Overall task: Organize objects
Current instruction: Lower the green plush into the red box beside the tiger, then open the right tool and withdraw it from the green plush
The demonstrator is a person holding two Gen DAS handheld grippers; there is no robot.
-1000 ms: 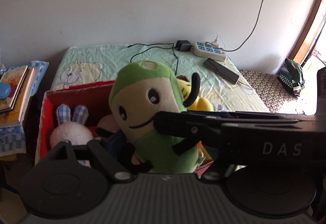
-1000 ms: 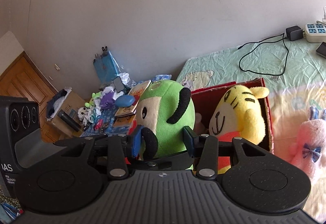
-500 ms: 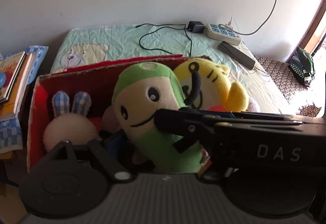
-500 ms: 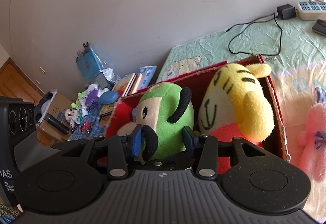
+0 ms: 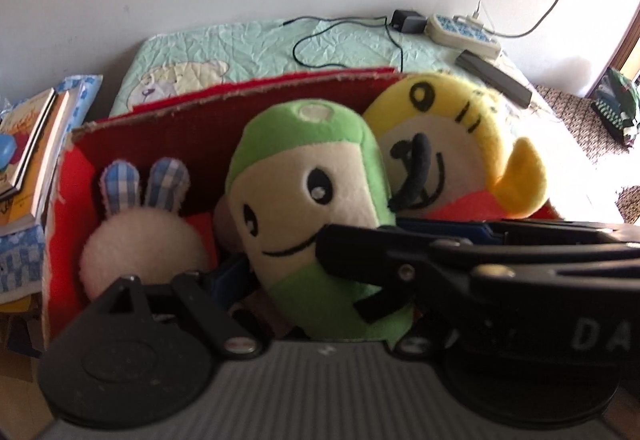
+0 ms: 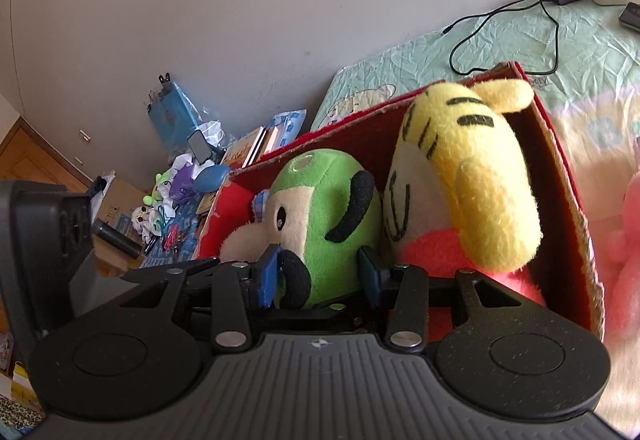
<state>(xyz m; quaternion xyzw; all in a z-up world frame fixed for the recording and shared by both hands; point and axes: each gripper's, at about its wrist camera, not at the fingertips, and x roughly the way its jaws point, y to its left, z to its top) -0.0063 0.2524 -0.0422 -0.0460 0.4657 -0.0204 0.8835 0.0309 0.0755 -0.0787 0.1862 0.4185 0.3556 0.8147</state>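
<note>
1. Green soft plush doll with a cream face is pinched by the right claw and sits low in the red cardboard box on the bed: placing step, basically.
2. Left claw has just been spreading; whether the doll is actually pressed can't be told.
3. Letting go is called for next.
4. Crowded in there: yellow striped tiger plush touching it, white bunny plush with checked ears alongside.
</note>
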